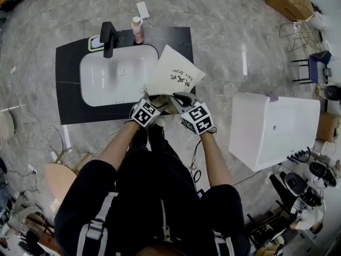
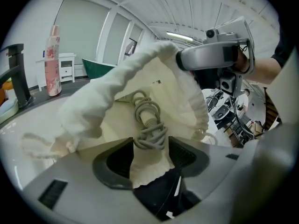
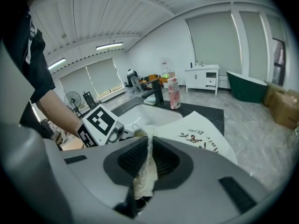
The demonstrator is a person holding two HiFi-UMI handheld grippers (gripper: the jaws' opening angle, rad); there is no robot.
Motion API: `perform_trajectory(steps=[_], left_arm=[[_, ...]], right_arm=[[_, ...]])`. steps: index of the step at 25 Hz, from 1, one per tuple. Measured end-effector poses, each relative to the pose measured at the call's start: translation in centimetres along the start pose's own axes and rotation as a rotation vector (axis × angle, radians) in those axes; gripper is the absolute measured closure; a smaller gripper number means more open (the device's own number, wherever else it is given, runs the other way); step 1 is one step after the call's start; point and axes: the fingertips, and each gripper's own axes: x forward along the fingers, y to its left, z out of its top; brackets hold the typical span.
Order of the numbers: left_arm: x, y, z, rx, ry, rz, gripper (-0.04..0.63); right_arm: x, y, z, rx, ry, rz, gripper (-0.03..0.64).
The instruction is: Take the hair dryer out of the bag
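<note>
Clamping bag point(image 1: 173, 74) rim with right gripper point(image 3: 148, 149); left gripper point(image 2: 150, 151) parted near cord point(image 2: 150, 125)

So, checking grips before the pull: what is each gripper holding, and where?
The right gripper is clamped on the bag's mouth edge. The left gripper holds nothing; its jaws stand apart at the cord.

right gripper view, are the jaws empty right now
No, the right gripper has its jaws shut on the cloth edge of the cream bag.
</note>
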Motion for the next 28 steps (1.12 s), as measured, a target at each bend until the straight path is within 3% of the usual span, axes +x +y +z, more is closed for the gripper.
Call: perform_trajectory(steps=[9,28], left_arm=[[0.0,0.1,-0.2,0.010,0.006,0.027,0.374],[-2.2,0.1,-1.7,0.003,-0.003,0.032,0.385]], right_arm=[[0.0,0.0,-0.1,0.009,0.000,-0.006,0.575],[0.0,-0.5,-0.6,0.041,-0.006,-0.047,0.577]])
